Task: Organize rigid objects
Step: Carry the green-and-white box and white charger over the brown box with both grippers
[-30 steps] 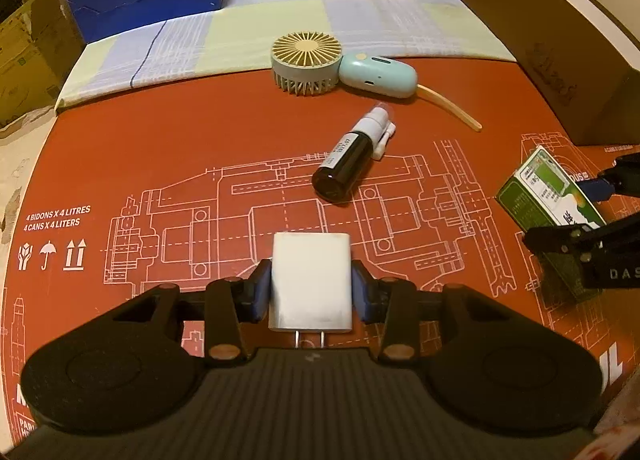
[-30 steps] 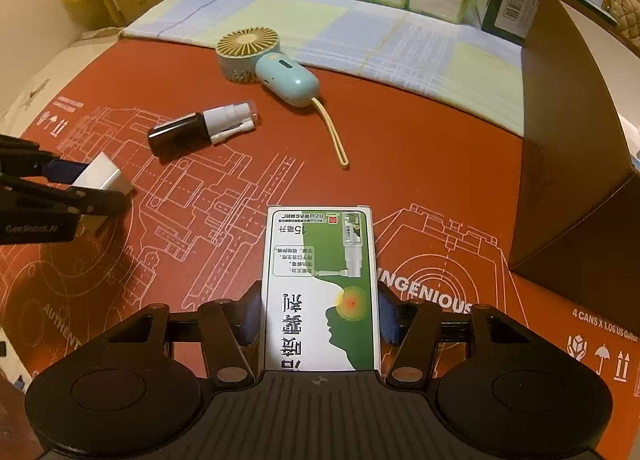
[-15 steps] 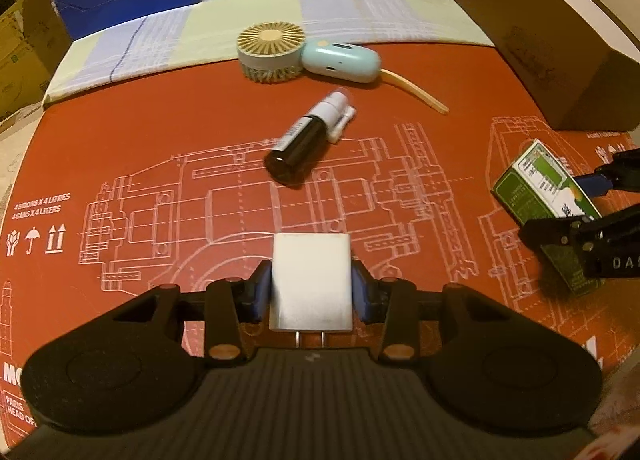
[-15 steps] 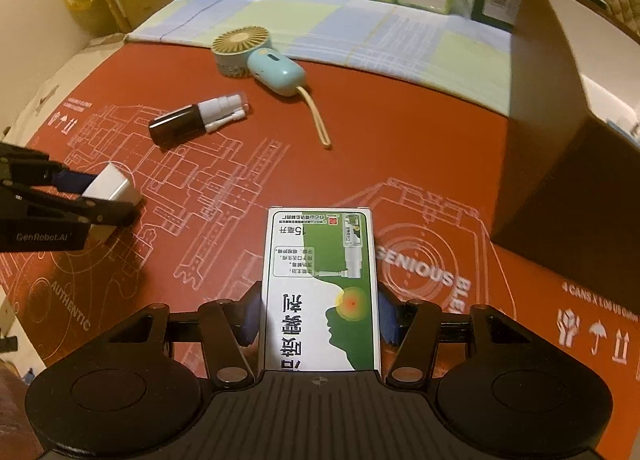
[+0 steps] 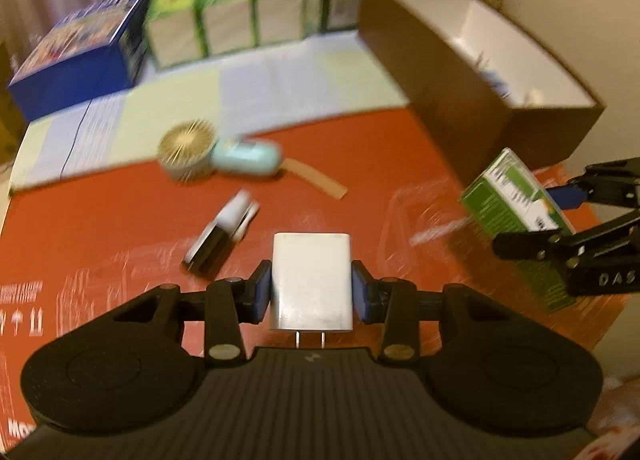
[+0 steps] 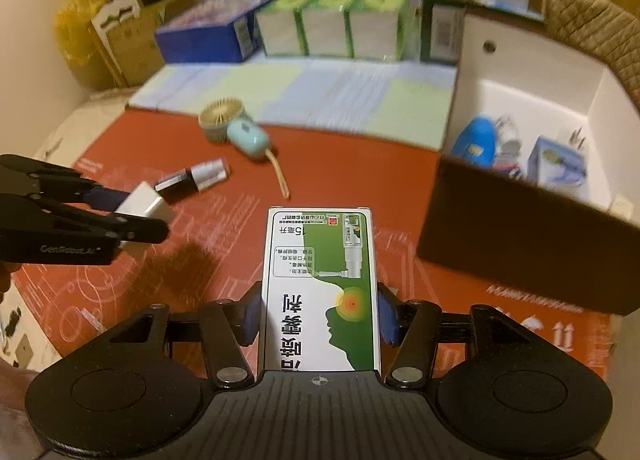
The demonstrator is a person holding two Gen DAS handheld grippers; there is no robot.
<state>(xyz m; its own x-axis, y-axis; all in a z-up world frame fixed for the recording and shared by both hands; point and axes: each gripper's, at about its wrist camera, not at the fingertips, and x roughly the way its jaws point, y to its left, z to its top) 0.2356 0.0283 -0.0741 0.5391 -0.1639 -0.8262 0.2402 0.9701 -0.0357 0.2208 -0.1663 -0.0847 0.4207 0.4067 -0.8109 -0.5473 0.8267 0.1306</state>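
My left gripper (image 5: 312, 294) is shut on a white plug adapter (image 5: 311, 280), held above the red mat with its prongs toward the camera. My right gripper (image 6: 319, 312) is shut on a green and white spray box (image 6: 320, 292), also lifted off the mat. Each shows in the other's view: the spray box (image 5: 516, 212) at the right, the adapter (image 6: 146, 206) at the left. On the mat lie a dark spray bottle (image 6: 194, 180) with a white cap and a mint handheld fan (image 6: 236, 130) with a tan strap.
A brown cardboard box (image 6: 520, 252) with a white inside stands at the right, holding a blue object (image 6: 478, 142) and a small blue box (image 6: 556, 162). Behind the red mat (image 5: 100, 228) lie a checked cloth, a blue carton (image 5: 76, 56) and green packs (image 6: 336, 16).
Both grippers have risen and pulled back from the mat with their loads. The views now look farther out, and the open top of the cardboard box has come into sight.
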